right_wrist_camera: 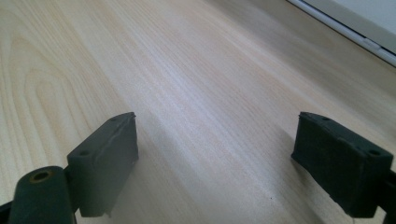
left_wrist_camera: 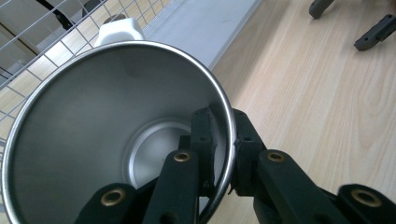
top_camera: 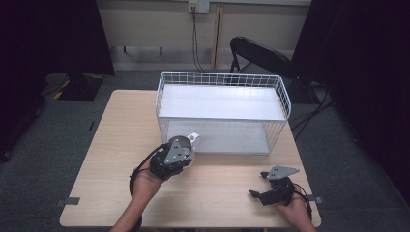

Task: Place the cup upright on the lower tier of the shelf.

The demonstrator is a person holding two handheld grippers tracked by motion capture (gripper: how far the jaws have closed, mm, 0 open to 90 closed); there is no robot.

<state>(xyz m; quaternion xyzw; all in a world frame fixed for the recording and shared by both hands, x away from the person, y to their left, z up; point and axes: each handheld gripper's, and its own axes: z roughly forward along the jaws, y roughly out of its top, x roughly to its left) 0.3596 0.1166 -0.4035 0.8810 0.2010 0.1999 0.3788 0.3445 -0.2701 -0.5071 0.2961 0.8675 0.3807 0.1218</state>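
- The worktop [top_camera: 116,145] is pale wood, and it carries everything here.
- A white wire basket [top_camera: 285,99] stands at the far side of the worktop. Its open front faces the person, with a white shelf inside.
- The steel cup [left_wrist_camera: 93,121] is in the air, just in front of the basket's lower left corner. Its white handle [left_wrist_camera: 119,31] points toward the wire.
- The left claw [left_wrist_camera: 223,154] is clenched on the cup's rim, with one jaw inside and one outside. It is the nearer hand by far.
- The basket lies straight ahead of the cup, so I think the cup goes in there next. The front wire edge is what it could bump.
- The right claw [right_wrist_camera: 215,158] is released and holds nothing, resting low over bare wood, well apart from the cup.
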